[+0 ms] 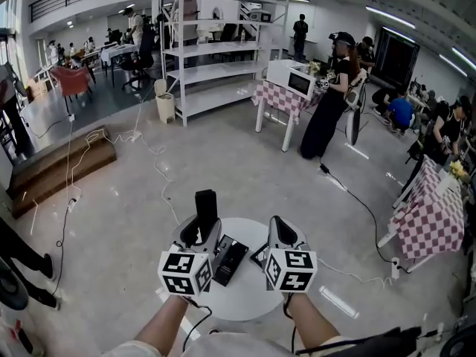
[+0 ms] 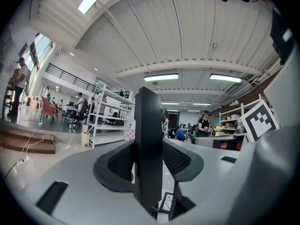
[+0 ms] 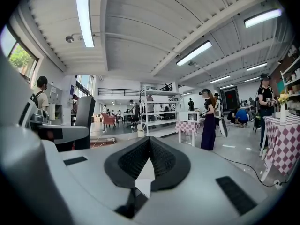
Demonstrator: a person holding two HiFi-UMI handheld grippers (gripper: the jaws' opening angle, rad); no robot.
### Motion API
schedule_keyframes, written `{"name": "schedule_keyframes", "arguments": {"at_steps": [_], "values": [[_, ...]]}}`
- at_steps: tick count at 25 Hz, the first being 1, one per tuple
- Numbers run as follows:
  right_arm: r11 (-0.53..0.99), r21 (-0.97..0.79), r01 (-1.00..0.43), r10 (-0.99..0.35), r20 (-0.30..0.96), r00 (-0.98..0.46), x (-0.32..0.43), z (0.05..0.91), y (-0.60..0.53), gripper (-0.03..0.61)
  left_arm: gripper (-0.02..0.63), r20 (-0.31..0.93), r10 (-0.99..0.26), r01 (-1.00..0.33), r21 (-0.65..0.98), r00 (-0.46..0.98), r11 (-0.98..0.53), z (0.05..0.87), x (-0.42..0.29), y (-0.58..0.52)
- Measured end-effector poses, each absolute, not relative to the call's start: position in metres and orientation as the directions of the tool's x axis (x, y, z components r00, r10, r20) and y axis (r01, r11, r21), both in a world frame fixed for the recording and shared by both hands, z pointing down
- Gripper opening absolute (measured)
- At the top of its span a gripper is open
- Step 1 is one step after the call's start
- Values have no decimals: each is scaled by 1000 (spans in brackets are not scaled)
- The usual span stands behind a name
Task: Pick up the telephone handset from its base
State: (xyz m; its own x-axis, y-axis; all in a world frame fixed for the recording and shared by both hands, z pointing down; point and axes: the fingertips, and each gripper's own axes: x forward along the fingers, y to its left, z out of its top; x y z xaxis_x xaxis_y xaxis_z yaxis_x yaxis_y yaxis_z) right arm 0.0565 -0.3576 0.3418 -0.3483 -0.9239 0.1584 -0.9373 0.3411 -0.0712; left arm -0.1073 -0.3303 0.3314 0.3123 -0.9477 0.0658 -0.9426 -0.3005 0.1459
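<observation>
Left gripper: clenched on the slim black telephone handset. In my left gripper view the 2 ribbed black pads press the handset from either side, with the gripper pointing about level. The handset stands upright, its upper end well above the jaws.

Handset position: off its cradle, held above the far-left edge of the round white table. The flat black telephone base lies on the tabletop between my 2 grippers, apart from the handset.

Right gripper: closed and holding nothing. In its own view the jaw tips meet in a point, with only a sliver of white tabletop showing below them. It hovers just right of the base. Far left in that view I see the handset standing upright in the other gripper.

Surroundings: grey concrete floor, white metal shelving rack at the back, pink-checked tablecloth table to the right.
</observation>
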Motion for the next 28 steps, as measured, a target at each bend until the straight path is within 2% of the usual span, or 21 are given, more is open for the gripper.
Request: {"name": "schedule_keyframes", "arguments": {"at_steps": [28], "values": [[370, -66, -927, -894, 246, -375, 78, 364, -360, 21, 195, 144, -946, -952, 145, 289, -269, 353, -78, -327]]}}
